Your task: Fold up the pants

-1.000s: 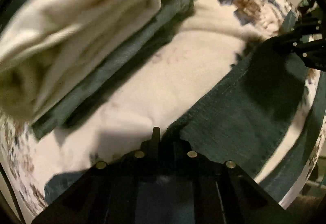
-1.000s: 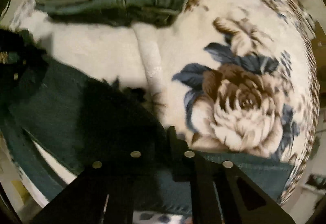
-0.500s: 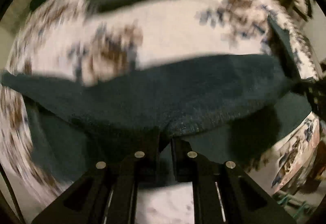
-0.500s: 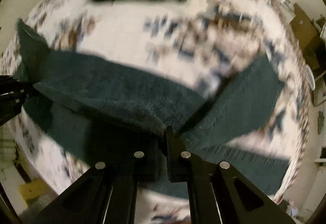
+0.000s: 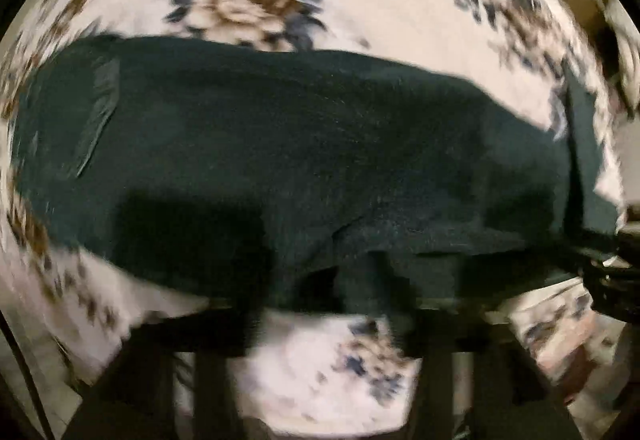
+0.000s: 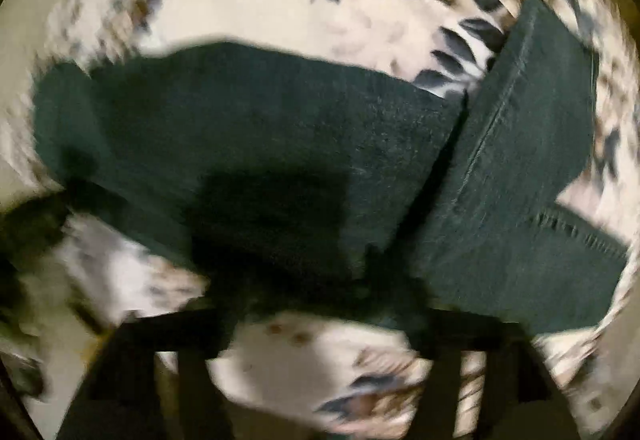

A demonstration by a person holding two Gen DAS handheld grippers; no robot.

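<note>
Half a second ago: both sets of fingers pinched shut on the near hem of the pants (image 5: 300,143), cloth held up. Now: pants laid flat across the flowered blanket (image 5: 400,11), running 9 to 3 o'clock, one leg angled off toward 2 o'clock in the right wrist view. Left gripper (image 5: 328,320) spread wide at 6 o'clock, blanket showing between the fingers. Right gripper (image 6: 324,312) likewise parted, nothing clamped, though heavy blur leaves some doubt. Reads as a fold just dropped and let go; probably another fold left to make. No basket, box or drawer in view, so nothing to report inside any.
</note>
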